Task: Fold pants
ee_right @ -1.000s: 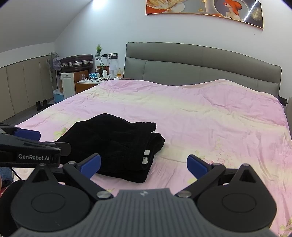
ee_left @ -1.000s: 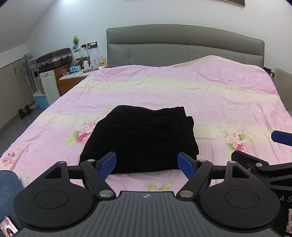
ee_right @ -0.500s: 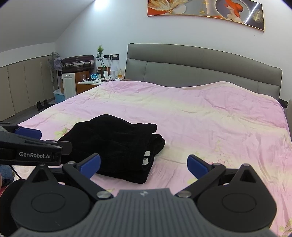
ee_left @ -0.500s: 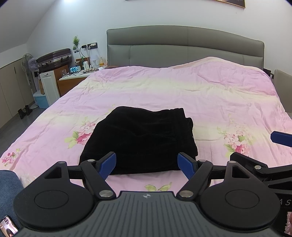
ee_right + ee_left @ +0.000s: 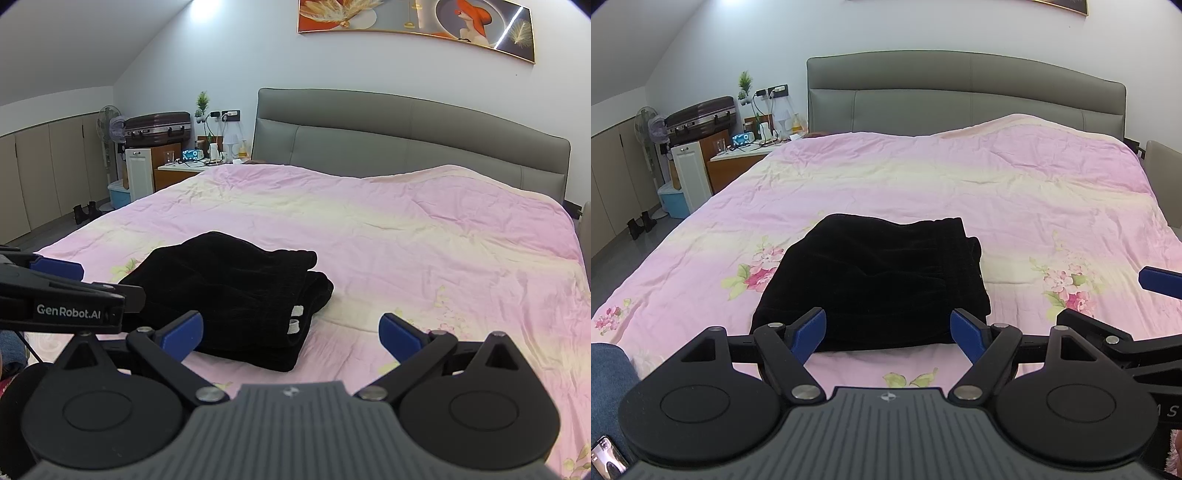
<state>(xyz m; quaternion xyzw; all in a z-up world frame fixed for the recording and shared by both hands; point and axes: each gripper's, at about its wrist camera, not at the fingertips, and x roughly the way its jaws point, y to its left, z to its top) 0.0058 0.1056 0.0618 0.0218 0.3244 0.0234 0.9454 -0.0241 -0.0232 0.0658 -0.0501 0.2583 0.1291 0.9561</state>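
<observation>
— What do we have ahead of our two tools?

— Straight in front of our left gripper (image 5: 888,330) lies the black, soft-napped pair of pants (image 5: 875,284), folded into a compact stack on the pink floral quilted bedspread (image 5: 960,184). The stack's near edge sits just beyond our blue fingertips (image 5: 809,330), which stand wide apart and hold nothing.

— And from our right side?

— Our right gripper (image 5: 291,334) is also spread wide, holding nothing. From there the same folded black pants (image 5: 229,291) lie ahead and to the left, with two small white tabs (image 5: 295,319) showing at the layered edge that faces us. Bare bedspread (image 5: 424,240) fills the space ahead and to the right.

— Do we see one tool from the other?

— Yes. The left gripper's black body with its white lettering (image 5: 68,312) enters at the left of the right-hand view, and the right one's blue fingertip (image 5: 1160,280) shows at the right edge of the left-hand view.

— What lies farther off?

— Beyond the pants, the grey padded headboard (image 5: 964,92); ahead and left, a cluttered wooden bedside table (image 5: 746,155).
</observation>
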